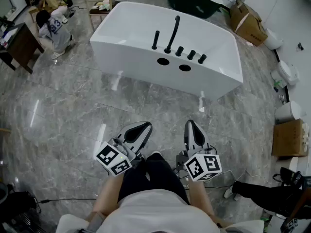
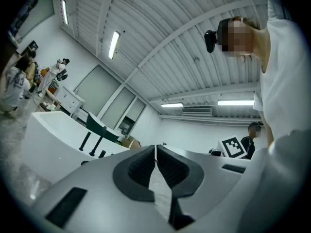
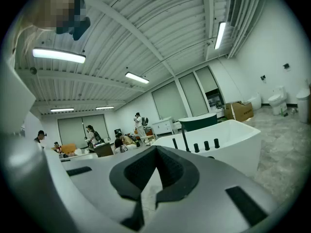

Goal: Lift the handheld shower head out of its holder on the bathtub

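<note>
Left tool (image 1: 144, 126) and right tool (image 1: 190, 124), closed, face shower head (image 1: 155, 39), seemingly seated.

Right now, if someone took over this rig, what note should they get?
Left gripper: shut, empty.
Right gripper: shut, empty.
Both are held low, pointing toward the bathtub, well short of it.
Shower head: black, upright, seated on the tub's deck at the left end of the fixture row, untouched.
Done: nothing yet.
Left: walk up, open one gripper, close on the shower head, lift it straight out.
</note>
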### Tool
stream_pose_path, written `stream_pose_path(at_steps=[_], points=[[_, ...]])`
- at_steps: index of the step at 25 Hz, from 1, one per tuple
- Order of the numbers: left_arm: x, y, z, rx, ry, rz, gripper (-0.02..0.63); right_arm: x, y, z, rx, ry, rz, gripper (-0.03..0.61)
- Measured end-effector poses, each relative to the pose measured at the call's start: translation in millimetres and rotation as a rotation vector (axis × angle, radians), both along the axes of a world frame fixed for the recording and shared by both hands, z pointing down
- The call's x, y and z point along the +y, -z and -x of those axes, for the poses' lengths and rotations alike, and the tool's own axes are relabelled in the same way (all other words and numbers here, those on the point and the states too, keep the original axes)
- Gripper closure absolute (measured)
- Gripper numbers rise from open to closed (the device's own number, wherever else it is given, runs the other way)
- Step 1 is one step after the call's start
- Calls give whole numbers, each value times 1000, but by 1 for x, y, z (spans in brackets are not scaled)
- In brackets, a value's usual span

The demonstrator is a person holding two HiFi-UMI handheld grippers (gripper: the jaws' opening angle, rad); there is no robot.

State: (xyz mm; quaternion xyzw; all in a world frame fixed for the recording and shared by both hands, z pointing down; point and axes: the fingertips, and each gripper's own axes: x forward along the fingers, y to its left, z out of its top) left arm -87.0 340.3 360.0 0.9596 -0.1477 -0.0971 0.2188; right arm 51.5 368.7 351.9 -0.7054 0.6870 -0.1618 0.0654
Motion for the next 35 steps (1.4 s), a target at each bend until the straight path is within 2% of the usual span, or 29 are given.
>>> stream_pose_path(at_steps=[3,7,9,13,22,29,35], points=[[19,12,-12,16,-32,-47,594,11,2,0,-60,28,-15,563],[27,17,-25,40,-15,-26,594,17,12,-2,26,45,-30,563],[25,17,-33,31,4,-27,594,18,14,-7,20,54,-39,563],[24,19,-53,19,48,-39,594,17,16,-27,-56,64,-69,561],[26,18,-79,-26,105,-79,594,15,25,-36,-53,160,-118,561],[27,13,-91,-64,153,-95,594,15,18,-50,-65,183,-122,561],[15,13,-86,-85,185,-103,594,-5,17,-53,-54,179,-114,561]])
